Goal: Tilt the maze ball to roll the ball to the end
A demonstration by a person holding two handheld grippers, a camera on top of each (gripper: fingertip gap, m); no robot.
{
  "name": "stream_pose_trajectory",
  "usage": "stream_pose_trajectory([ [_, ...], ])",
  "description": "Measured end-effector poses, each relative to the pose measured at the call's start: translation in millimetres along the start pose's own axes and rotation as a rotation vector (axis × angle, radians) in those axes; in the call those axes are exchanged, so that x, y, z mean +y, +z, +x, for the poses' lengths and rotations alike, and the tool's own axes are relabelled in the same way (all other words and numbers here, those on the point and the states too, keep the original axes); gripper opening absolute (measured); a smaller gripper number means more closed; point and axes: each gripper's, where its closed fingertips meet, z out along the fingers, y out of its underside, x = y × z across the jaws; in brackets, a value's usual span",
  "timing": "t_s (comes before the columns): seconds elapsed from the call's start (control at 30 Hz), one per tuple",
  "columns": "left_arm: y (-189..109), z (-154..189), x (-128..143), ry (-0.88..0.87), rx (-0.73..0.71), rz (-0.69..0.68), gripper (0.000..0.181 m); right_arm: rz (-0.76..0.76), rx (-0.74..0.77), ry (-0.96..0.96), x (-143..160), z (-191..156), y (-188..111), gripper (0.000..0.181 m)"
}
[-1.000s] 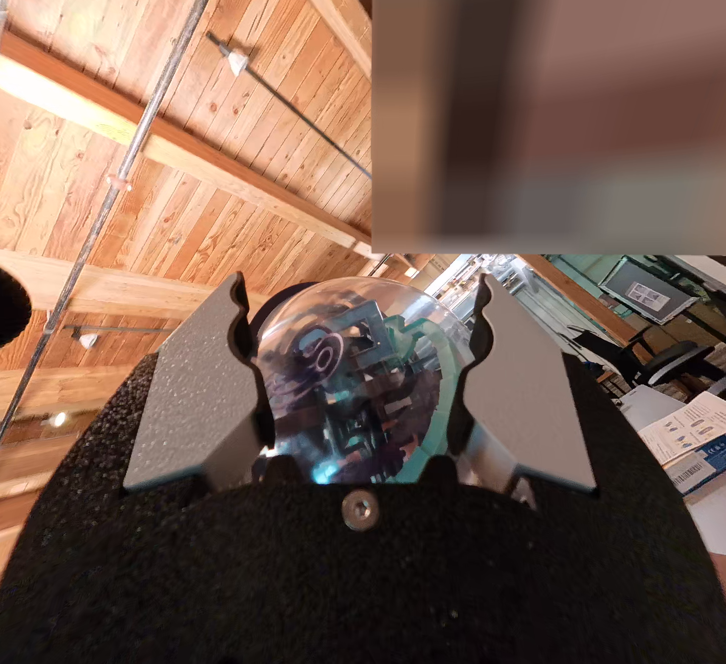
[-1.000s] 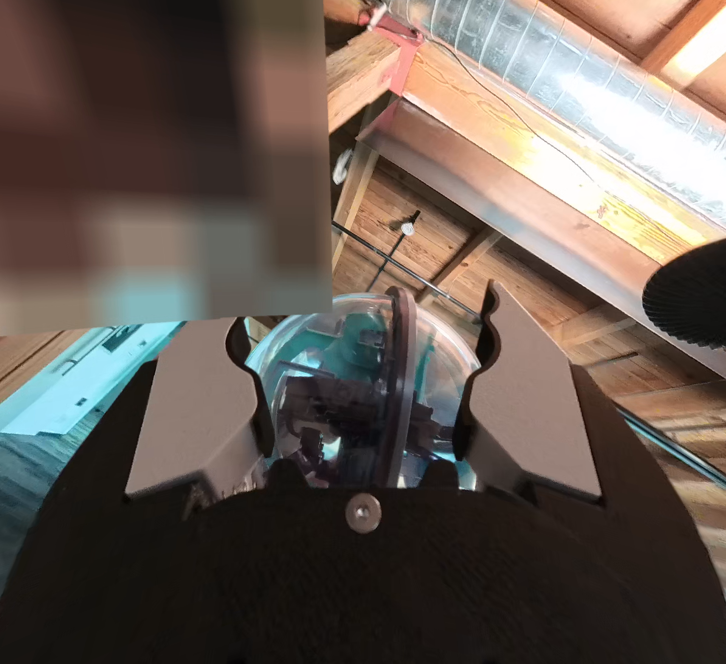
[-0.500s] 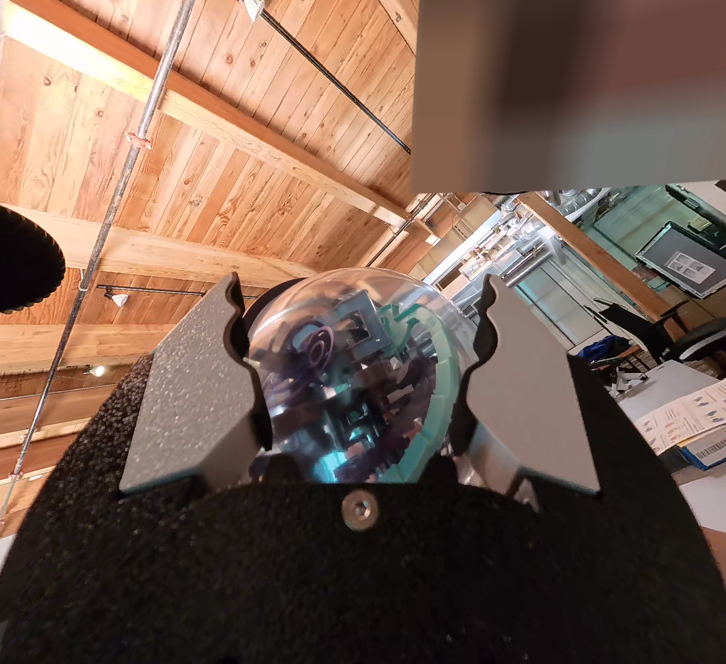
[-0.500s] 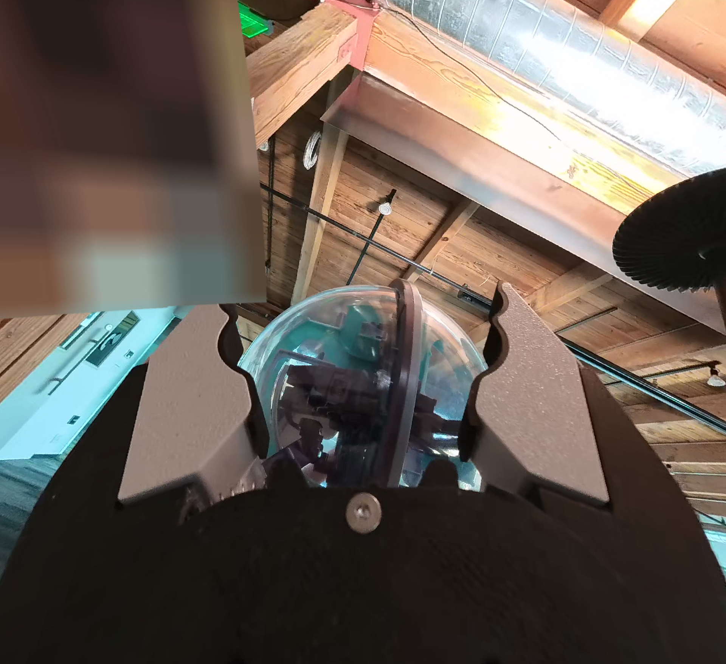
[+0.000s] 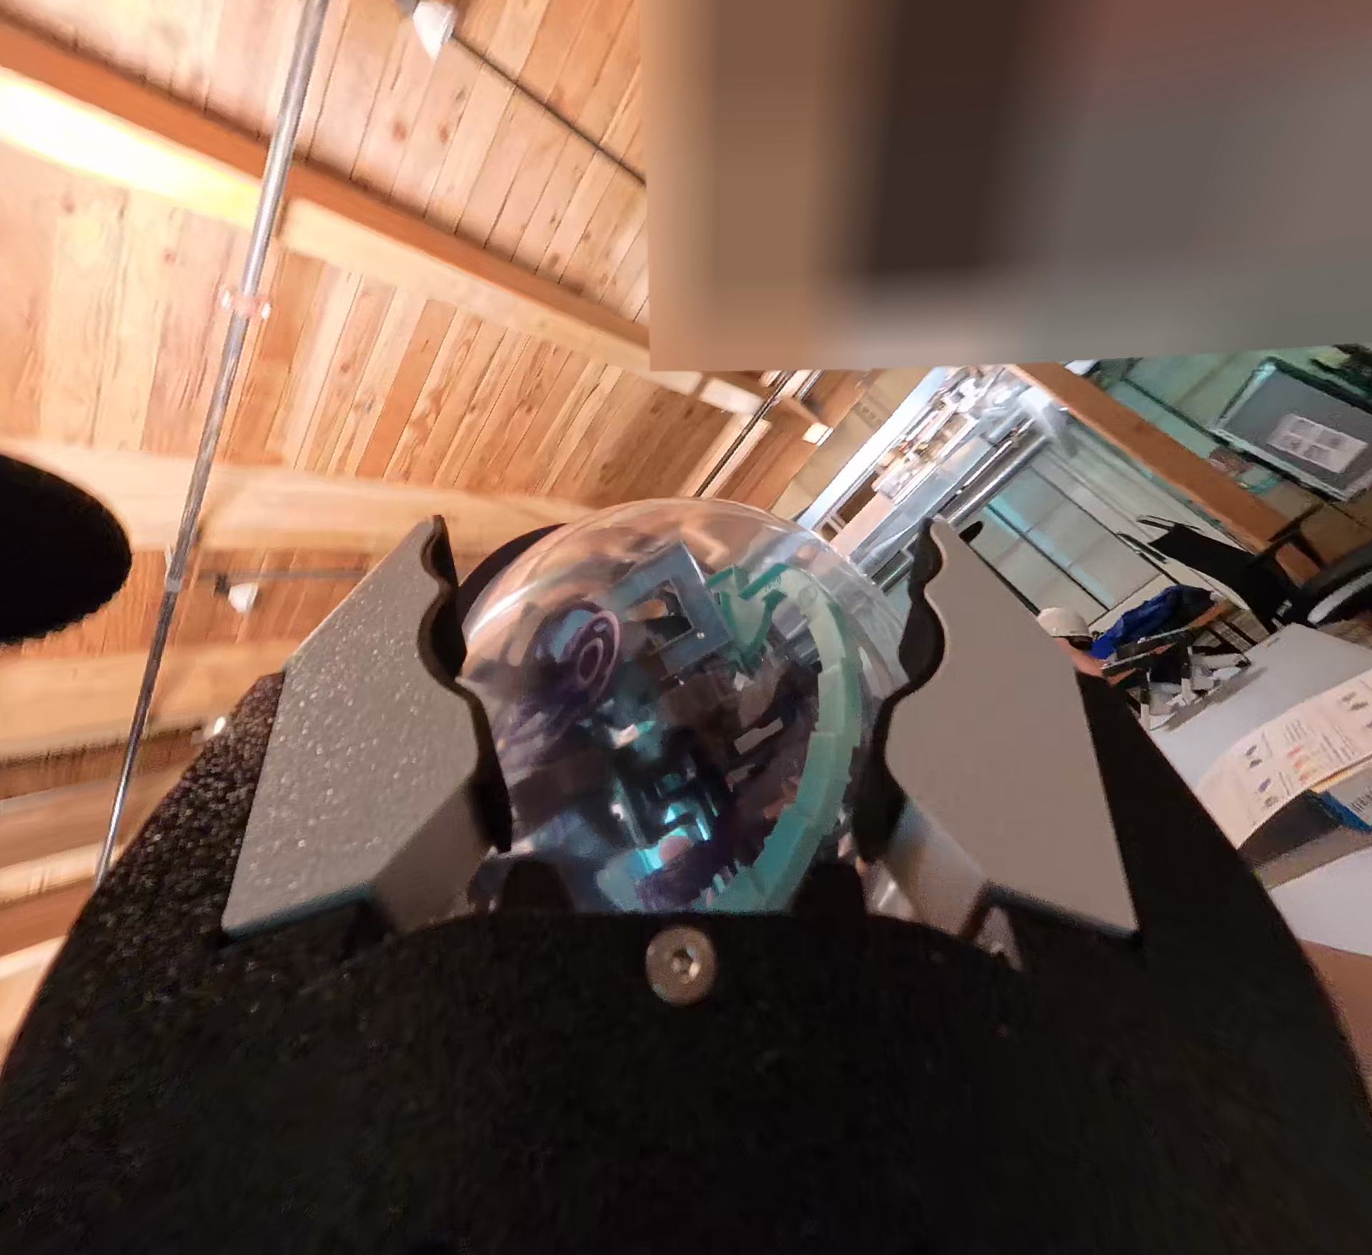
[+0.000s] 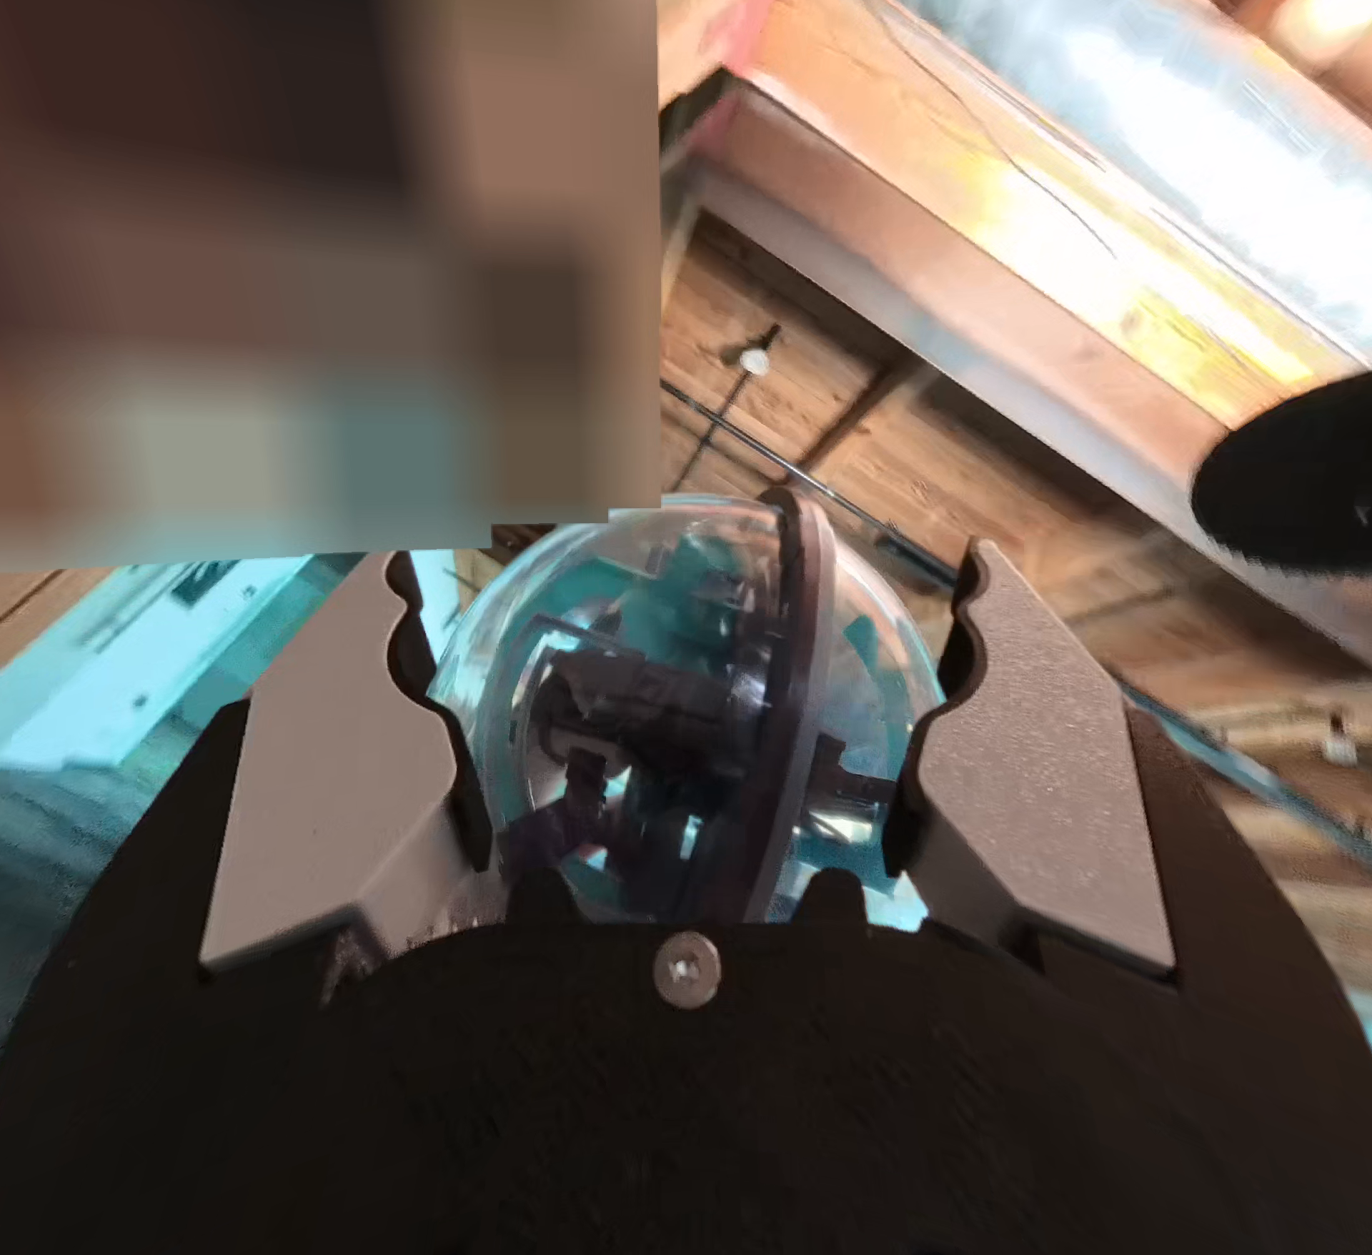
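The maze ball (image 5: 661, 707) is a clear plastic sphere with teal, purple and grey tracks inside. It is held up in the air between both grippers, and both wrist views point up toward the ceiling. My left gripper (image 5: 679, 595) is shut on the sphere, its grey fingers (image 5: 356, 737) pressed against both sides. My right gripper (image 6: 687, 607) is shut on the same sphere (image 6: 683, 722) from another side. A dark equator ring (image 6: 805, 662) runs over the sphere in the right wrist view. I cannot make out the small ball inside.
Wooden ceiling planks, beams and a metal pipe (image 5: 223, 358) are overhead. A silver air duct (image 6: 1076, 53) runs across the right wrist view. A desk with papers (image 5: 1277, 751) and office chairs (image 5: 1217, 573) lie low at the right. The other gripper's black edge (image 5: 44, 558) shows at the left.
Both grippers have tilted together with the maze ball held between them. The ceiling background shifted one way and then partly back. The right wrist view is now motion-blurred.
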Motion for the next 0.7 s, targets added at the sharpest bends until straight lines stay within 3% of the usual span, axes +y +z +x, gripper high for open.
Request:
stream_pose_trajectory([
  [0.07,-2.6,-6.3,2.5,-0.031,-0.021,0.005,0.120,0.053,0.055,0.087,-4.3,11.8,-2.6,0.130],
  [0.17,-1.6,-1.8,-10.1,-0.027,0.003,0.040,0.117,0.025,-0.013,-0.005,-9.0,-6.2,4.8,0.131],
  [0.3,-8.7,-20.1,31.9,-0.077,-0.078,-0.085,0.115,-0.045,0.126,0.126,27.9,33.2,-14.6,0.139],
  [0.43,-5.6,-15.1,11.8,-0.080,-0.055,-0.005,0.114,0.014,0.070,0.089,7.7,19.9,-7.3,0.133],
  [0.7,-6.2,-14.6,14.6,-0.071,-0.055,-0.018,0.114,0.027,0.087,0.118,8.4,23.7,-10.1,0.132],
])
